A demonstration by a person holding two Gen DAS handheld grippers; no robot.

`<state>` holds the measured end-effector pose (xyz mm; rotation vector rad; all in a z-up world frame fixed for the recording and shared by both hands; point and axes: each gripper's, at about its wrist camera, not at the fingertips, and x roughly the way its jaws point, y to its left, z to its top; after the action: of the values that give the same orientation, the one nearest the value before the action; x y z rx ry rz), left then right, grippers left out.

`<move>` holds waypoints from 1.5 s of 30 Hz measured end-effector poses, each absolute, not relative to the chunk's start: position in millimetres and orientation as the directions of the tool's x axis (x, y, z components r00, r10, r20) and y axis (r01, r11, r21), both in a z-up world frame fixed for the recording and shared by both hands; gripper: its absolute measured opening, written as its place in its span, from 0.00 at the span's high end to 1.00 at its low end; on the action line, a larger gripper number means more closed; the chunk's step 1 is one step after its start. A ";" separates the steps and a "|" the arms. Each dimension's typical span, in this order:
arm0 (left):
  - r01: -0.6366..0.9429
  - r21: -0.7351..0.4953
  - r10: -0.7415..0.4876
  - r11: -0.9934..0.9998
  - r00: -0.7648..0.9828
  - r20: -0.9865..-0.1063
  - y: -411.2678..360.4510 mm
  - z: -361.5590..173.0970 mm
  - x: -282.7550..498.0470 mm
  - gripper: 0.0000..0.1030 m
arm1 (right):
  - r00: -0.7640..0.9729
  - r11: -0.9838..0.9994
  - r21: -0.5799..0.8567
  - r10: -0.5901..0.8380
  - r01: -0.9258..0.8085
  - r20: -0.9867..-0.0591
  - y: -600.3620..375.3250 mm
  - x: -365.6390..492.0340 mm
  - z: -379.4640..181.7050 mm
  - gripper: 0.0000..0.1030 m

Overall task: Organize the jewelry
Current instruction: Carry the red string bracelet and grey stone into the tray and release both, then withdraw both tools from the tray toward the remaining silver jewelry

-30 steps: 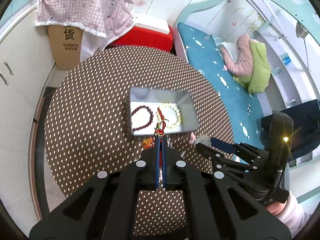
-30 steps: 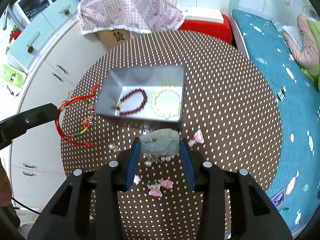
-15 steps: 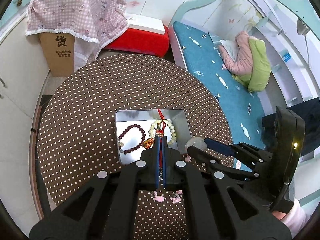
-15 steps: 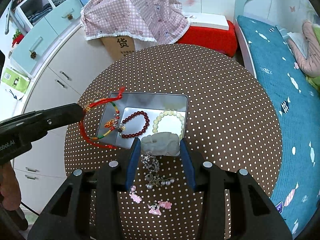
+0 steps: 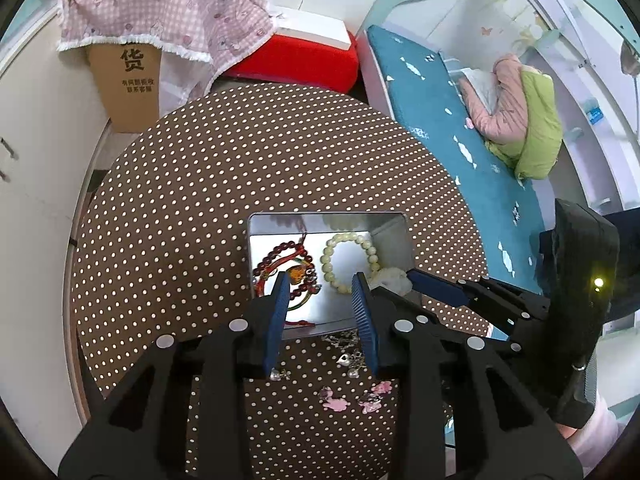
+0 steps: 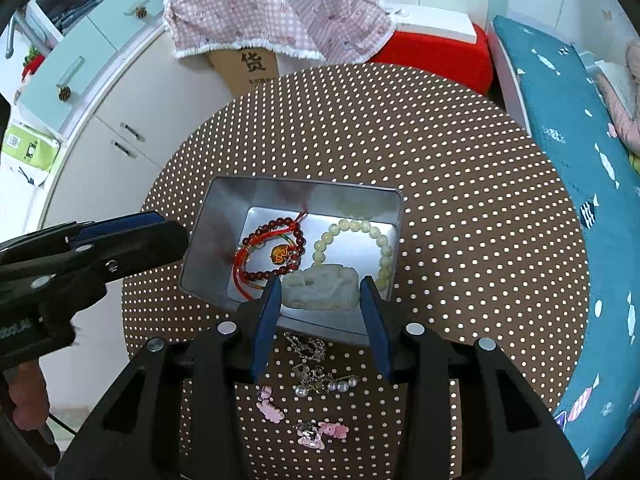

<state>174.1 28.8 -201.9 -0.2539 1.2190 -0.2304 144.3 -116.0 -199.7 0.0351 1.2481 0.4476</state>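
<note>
An open metal tin [image 5: 328, 216] [image 6: 304, 184] on the dotted brown table holds a dark red bead bracelet [image 6: 256, 236], a pale bead bracelet [image 6: 352, 228] [image 5: 348, 240] and a red cord bracelet [image 5: 280, 264] [image 6: 248, 252] lying on the dark one. My left gripper [image 5: 320, 284] [image 6: 176, 236] hangs over the tin's near left part. Its jaws are opening and nothing is between them. My right gripper [image 6: 320, 296] is shut on a pale green jade carving [image 6: 320, 292] [image 5: 390, 278] above the tin's near wall.
Loose on the table in front of the tin lie a silver chain with pearls [image 6: 320, 380] [image 5: 348, 356] and pink charms [image 6: 272, 408] [image 5: 336, 400]. Behind the table stand a cardboard box [image 6: 248, 68] under a pink checked cloth and a red box [image 5: 296, 60]. White cabinets are left, a teal bed right.
My left gripper came over the tin and opened; the red cord bracelet dropped onto the dark bead bracelet. My right gripper brought the jade carving up to the tin's near wall.
</note>
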 end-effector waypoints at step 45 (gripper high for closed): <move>0.029 -0.248 -0.249 0.968 0.191 -0.950 50.4 -240.4 110.2 0.67 | 0.302 0.935 0.209 0.296 -0.288 -0.906 -125.4 127.4 -182.6 0.58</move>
<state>110.2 50.4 -240.4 -0.1891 1.3667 -0.1968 127.4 -125.4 -182.6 0.0074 1.2029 0.3866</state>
